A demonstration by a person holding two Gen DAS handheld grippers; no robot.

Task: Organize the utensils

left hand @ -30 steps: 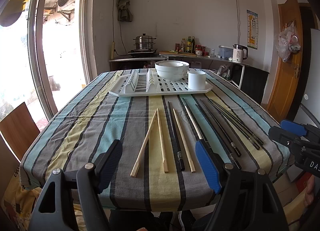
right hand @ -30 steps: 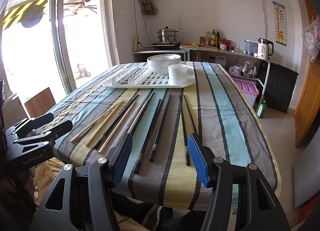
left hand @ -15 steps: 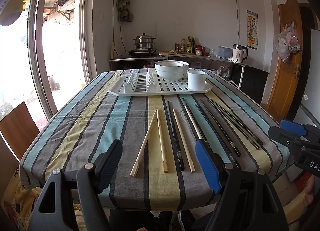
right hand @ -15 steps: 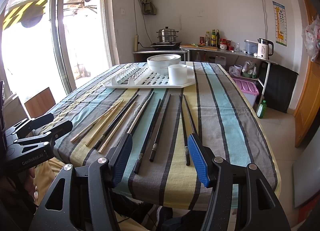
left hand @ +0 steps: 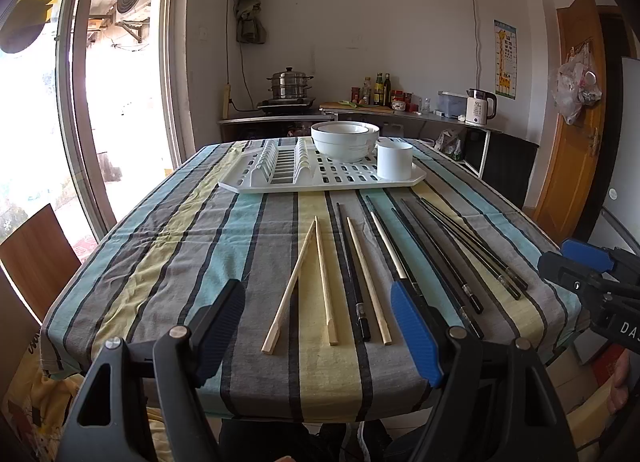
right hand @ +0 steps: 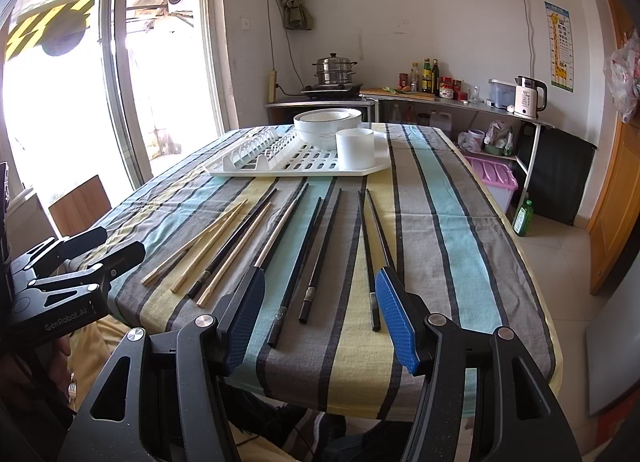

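Several chopsticks lie loose on the striped tablecloth [left hand: 160, 262]: light wooden ones [left hand: 292, 286] to the left and black ones [left hand: 452, 258] to the right. They also show in the right wrist view, wooden [right hand: 200, 246] and black [right hand: 320, 250]. A white drying rack [left hand: 280, 178] behind them holds stacked white bowls [left hand: 344, 140] and a white cup [left hand: 395, 160]. My left gripper [left hand: 320, 334] is open and empty over the near table edge. My right gripper [right hand: 320, 318] is open and empty there too, to the right of the left one.
A wooden chair back [left hand: 36, 254] stands at the table's left. A counter [left hand: 400, 110] with a steamer pot, bottles and a kettle runs along the far wall. A pink bin [right hand: 494, 178] and a green bottle [right hand: 523, 218] sit on the floor at the right.
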